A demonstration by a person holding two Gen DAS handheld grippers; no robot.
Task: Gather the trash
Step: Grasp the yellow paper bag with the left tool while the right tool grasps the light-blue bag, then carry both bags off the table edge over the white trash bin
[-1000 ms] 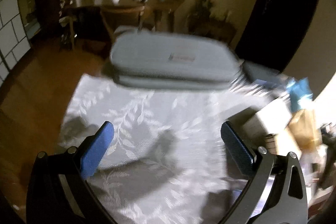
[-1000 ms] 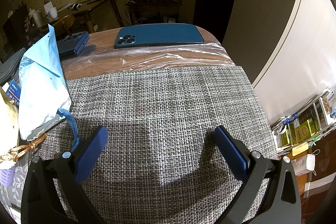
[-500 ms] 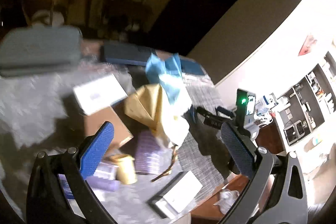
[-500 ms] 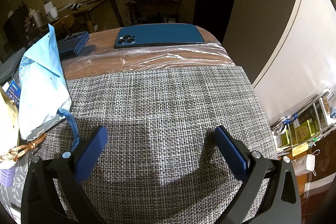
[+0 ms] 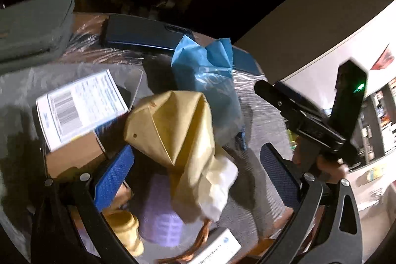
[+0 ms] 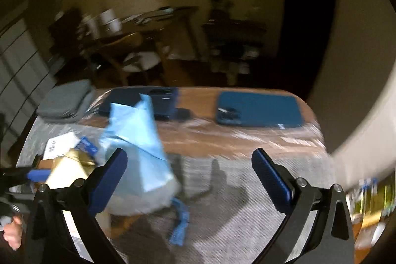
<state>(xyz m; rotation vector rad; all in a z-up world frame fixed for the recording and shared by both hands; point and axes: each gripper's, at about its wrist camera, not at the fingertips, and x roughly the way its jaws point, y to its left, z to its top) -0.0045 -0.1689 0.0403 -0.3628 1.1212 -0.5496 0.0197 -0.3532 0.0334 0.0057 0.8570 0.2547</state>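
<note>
A crumpled gold paper bag [image 5: 178,130] lies in a pile on the table, and my left gripper [image 5: 198,173] hangs open just before it, one finger on each side, not touching. Behind it stands a light blue plastic bag [image 5: 205,71]. A white labelled box [image 5: 79,105] rests on a brown carton [image 5: 74,157] at the left. In the right wrist view my right gripper [image 6: 190,180] is open and holds nothing; the blue bag [image 6: 138,140] sits by its left finger, with the gold bag [image 6: 69,165] further left. The view is blurred.
A purple packet [image 5: 160,219] and a tan roll [image 5: 126,229] lie under the left gripper. Two dark blue phones [image 6: 257,110] [image 6: 148,100] and a grey pouch [image 6: 64,100] lie at the far edge. A grey woven mat [image 6: 235,214] covers the near right.
The left view swung right from the grey pouch to the trash pile and closed in on the gold bag. The right gripper, still until now, pulled back and turned left.
</note>
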